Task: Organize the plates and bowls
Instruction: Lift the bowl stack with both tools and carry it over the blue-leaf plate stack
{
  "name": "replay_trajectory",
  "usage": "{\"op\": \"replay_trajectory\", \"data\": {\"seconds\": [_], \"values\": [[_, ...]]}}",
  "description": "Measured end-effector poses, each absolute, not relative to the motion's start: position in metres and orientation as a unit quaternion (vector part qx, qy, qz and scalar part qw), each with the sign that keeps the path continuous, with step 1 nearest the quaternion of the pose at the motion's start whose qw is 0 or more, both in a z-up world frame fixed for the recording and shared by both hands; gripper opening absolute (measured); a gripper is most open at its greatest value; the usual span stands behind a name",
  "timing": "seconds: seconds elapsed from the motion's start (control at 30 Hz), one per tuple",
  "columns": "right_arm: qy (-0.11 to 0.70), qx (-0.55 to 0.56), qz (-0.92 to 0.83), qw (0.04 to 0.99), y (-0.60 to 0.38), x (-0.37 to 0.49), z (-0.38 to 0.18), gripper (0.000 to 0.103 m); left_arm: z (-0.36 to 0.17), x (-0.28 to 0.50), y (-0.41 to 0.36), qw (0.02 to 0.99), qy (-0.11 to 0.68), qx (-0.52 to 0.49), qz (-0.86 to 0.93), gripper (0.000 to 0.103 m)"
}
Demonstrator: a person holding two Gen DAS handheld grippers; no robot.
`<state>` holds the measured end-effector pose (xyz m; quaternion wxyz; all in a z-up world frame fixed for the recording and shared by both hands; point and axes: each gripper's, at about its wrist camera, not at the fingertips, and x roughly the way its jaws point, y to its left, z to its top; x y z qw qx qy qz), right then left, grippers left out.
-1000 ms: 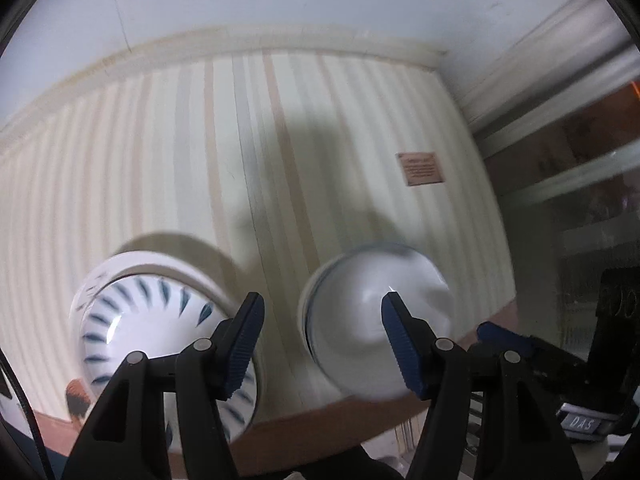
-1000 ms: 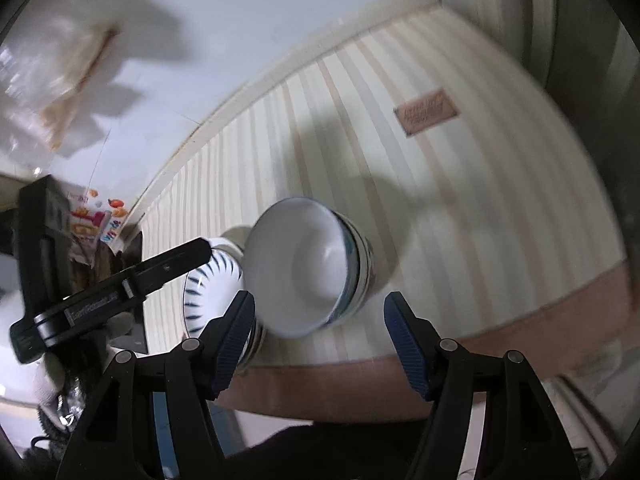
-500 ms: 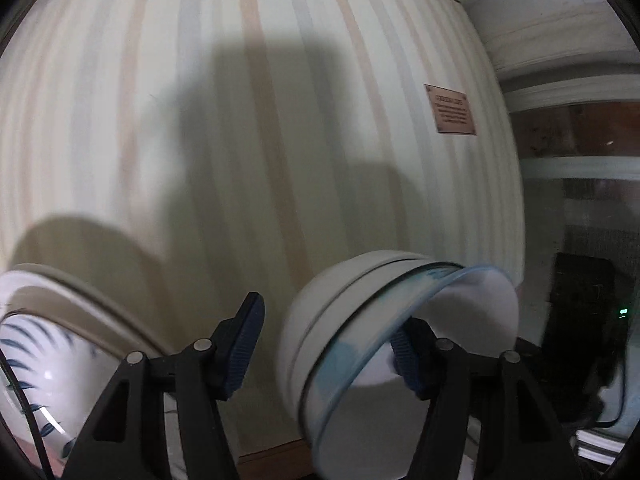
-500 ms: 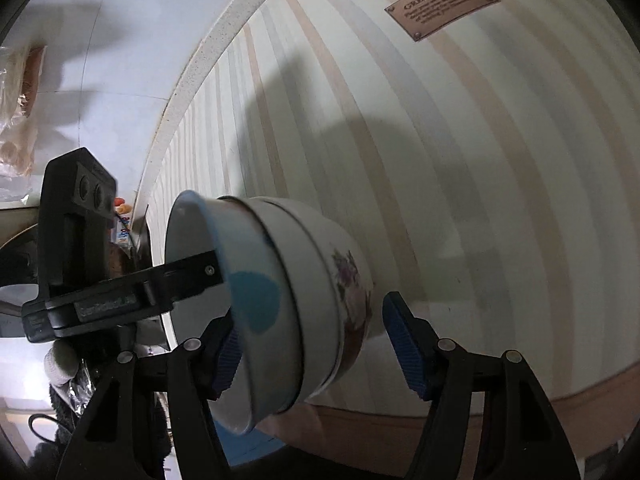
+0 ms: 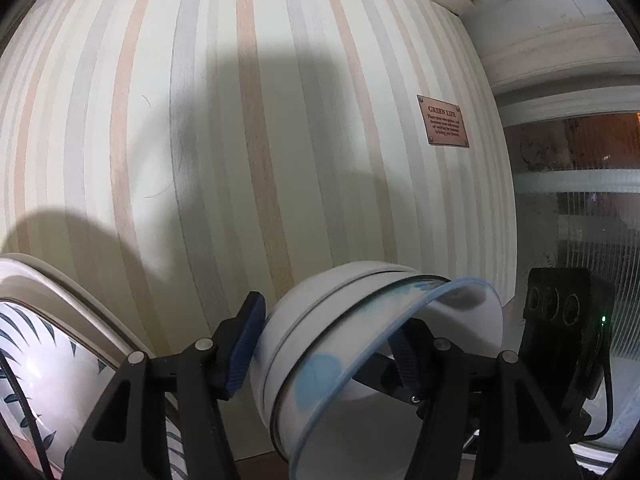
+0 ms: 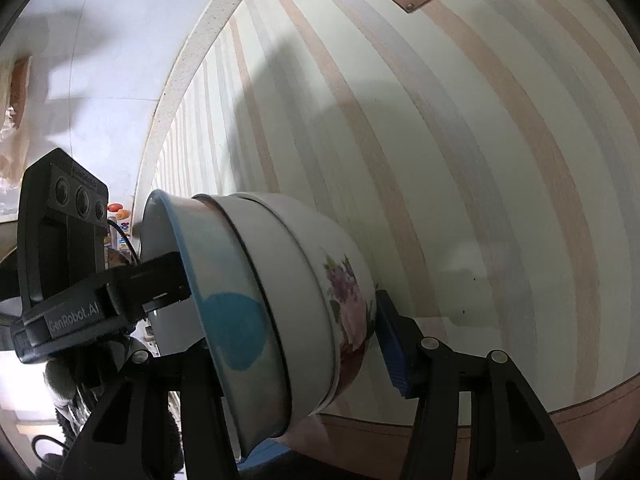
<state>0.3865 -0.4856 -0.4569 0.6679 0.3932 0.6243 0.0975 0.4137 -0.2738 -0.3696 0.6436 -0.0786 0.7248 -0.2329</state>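
A stack of nested bowls [image 5: 288, 340] stands on the striped mat [image 5: 240, 140]: a blue-rimmed bowl with a blue spot on top and a white floral bowl [image 6: 340, 292] at the bottom. My left gripper [image 5: 326, 340] straddles one side of the stack's wall. Its outer pad [image 5: 246, 340] lies against the outside and its other pad sits just inside the rim. From the opposite side my right gripper [image 6: 288, 332] holds the wall too, jaws closing. One of its pads [image 6: 390, 340] rests on the floral wall; the inner finger is hidden by the rim.
A plate with a blue leaf pattern [image 5: 36, 368] lies close to the left of the stack. A brown label [image 5: 442, 126] is fixed to the mat further out. The table's brown front edge [image 6: 580, 408] runs just under the grippers. A window frame [image 5: 560, 100] stands at the right.
Both grippers have come down onto the bowl stack from opposite sides. The right jaws have narrowed until the outer pad meets the floral wall. The left pad now touches the stack.
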Motion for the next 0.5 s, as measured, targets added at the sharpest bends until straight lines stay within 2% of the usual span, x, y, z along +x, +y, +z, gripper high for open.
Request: {"op": "replay_trajectory", "data": {"seconds": [0.5], "values": [[0.625,0.399,0.111,0.662,-0.485,0.395,-0.443,0.056,-0.35,0.423,-0.272,0.653,0.722,-0.08,-0.213,0.057]]}}
